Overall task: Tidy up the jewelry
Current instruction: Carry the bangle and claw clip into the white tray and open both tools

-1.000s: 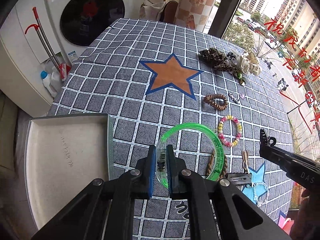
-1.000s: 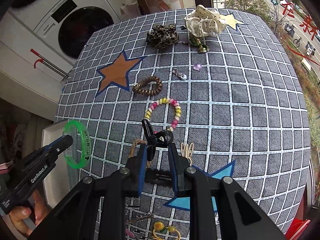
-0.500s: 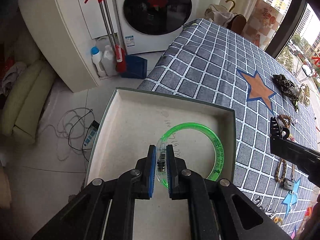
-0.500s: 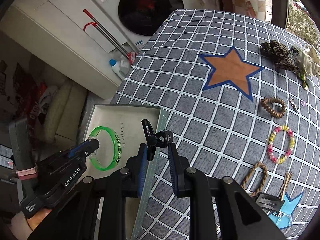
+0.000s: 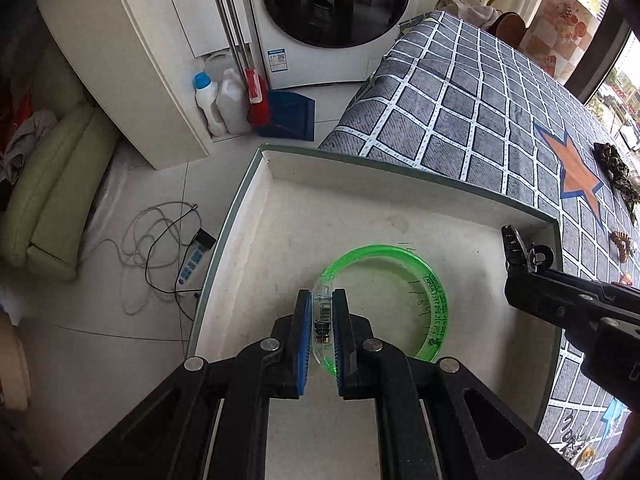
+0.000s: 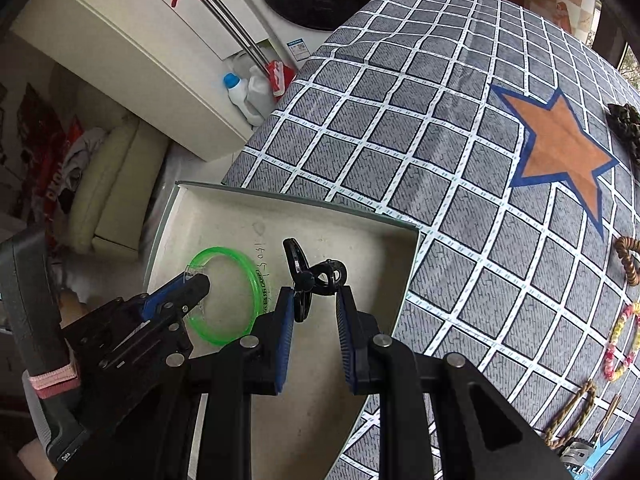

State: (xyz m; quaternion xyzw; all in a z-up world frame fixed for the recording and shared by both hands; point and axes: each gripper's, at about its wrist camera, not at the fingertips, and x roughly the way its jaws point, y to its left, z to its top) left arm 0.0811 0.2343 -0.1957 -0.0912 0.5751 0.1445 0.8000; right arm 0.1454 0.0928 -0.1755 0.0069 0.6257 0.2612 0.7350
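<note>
My left gripper [image 5: 321, 304] is shut on a clear green bangle [image 5: 436, 292], holding it low over the floor of a shallow white tray [image 5: 360, 184]. The bangle [image 6: 256, 280] and tray [image 6: 304, 208] also show in the right wrist view, with the left gripper [image 6: 192, 284] at the bangle's near side. My right gripper [image 6: 312, 304] has parted fingers, and a black hair clip [image 6: 308, 276] sits between them at the tips, over the tray. In the left wrist view that clip [image 5: 520, 252] shows at the right gripper's tip, near the tray's right wall.
The tray sits at the edge of a table with a grey checked cloth [image 6: 440, 140] and an orange star [image 6: 560, 144]. More hair ties and bracelets [image 6: 624, 336] lie at the right. A washing machine [image 5: 336, 4], bottles and cables stand on the floor beyond.
Both grippers moved left from over the cloth to over the tray. The green bangle came down close to the tray floor. The right gripper's fingers have spread wider around the black clip.
</note>
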